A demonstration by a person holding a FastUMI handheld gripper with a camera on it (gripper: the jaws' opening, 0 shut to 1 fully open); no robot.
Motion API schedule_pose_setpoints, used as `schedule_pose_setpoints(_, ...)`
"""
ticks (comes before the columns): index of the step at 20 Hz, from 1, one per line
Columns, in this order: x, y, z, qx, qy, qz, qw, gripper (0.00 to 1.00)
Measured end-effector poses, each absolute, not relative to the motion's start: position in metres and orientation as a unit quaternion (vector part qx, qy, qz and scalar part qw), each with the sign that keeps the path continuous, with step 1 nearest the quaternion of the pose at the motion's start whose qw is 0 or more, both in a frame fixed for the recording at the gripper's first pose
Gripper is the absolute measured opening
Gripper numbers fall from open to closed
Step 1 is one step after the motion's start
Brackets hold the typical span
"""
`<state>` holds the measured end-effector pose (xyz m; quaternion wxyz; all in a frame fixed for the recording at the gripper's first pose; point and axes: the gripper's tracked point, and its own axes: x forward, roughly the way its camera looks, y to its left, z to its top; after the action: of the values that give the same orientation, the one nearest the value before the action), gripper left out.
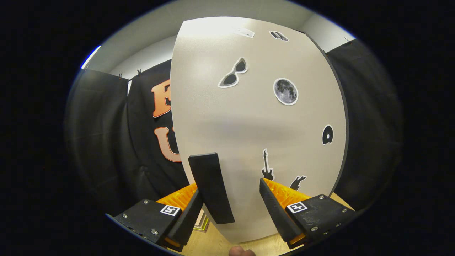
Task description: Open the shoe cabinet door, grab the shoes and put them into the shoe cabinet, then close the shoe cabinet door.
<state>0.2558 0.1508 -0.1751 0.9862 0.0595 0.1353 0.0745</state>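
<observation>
The shoe cabinet door [256, 121] is a pale panel with black stickers, close in front of me. Its black bar handle [211, 186] runs upright near the door's left edge. My gripper [231, 187] is open, with the fingers spread on either side of the handle. The handle lies right next to the left finger [188, 213], while the right finger [275, 206] stands well apart from it. Only the door's front face shows, and I cannot tell whether it is ajar.
Black cloth walls hang to the left [106, 142] and right [369, 124] of the cabinet. A light wooden surface [213, 245] lies below the door. A small framed object [202, 223] sits low behind the left finger. A person's fingertip [241, 251] shows below the fingers.
</observation>
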Motion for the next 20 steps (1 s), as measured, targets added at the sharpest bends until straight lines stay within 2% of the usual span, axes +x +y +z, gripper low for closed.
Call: schedule_pose_setpoints(20,0.281,0.163,-0.181,0.069,0.145,0.063,0.985,0.95)
